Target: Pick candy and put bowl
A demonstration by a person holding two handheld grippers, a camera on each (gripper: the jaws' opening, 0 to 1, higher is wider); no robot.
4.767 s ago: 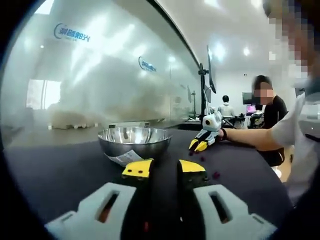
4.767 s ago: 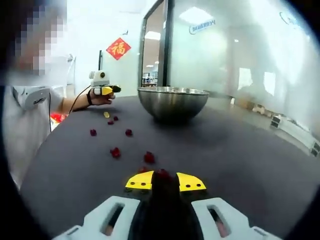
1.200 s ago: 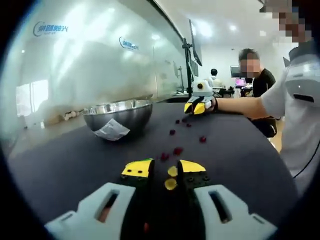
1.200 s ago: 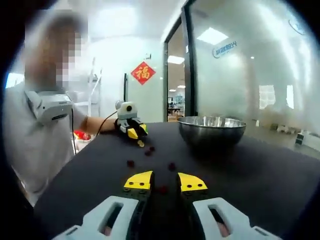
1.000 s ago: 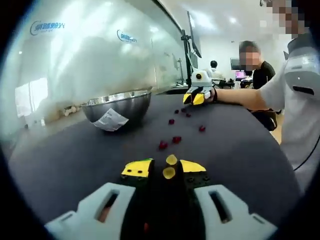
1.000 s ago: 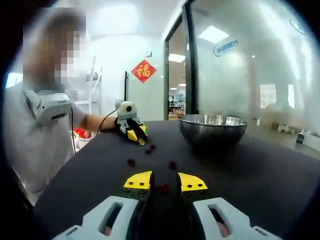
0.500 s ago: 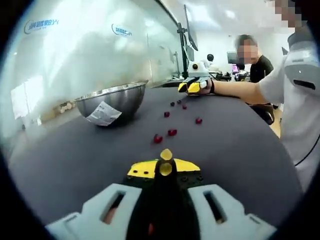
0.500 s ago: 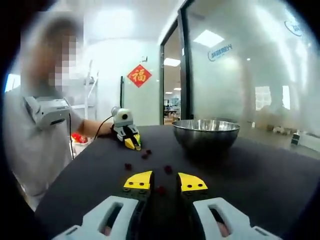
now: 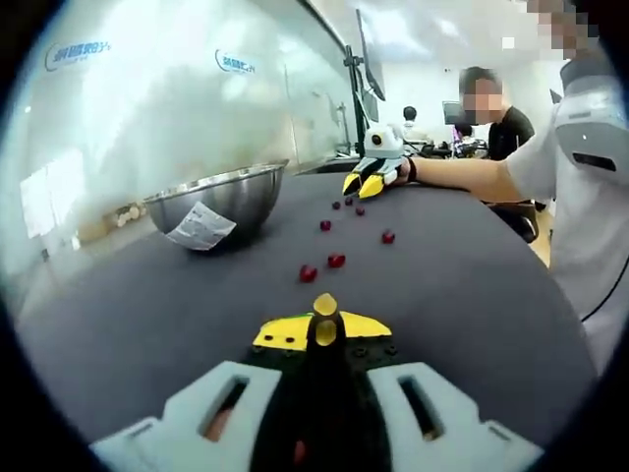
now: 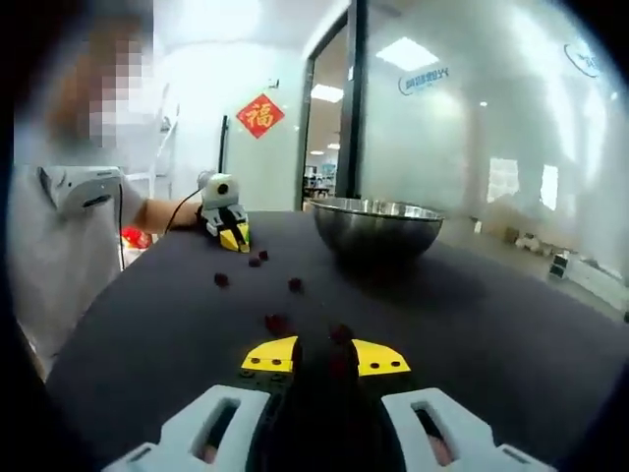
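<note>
Sitting on the dark table [image 9: 147, 315], the steel bowl [image 9: 218, 199] is well beyond both grippers. Left gripper [image 9: 324, 332] is clamped on a yellow candy [image 9: 325, 305]; right gripper [image 10: 327, 356] pinches a dark red candy [image 10: 340, 334]. Loose red candies [image 9: 336, 261] lie scattered between.

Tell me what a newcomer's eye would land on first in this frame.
Probably the yellow candy pinched at the tips of the left gripper, low in the left gripper view. Then the steel bowl on the dark table, with red candies scattered between the grippers. The right gripper is shut on a dark red candy.
</note>
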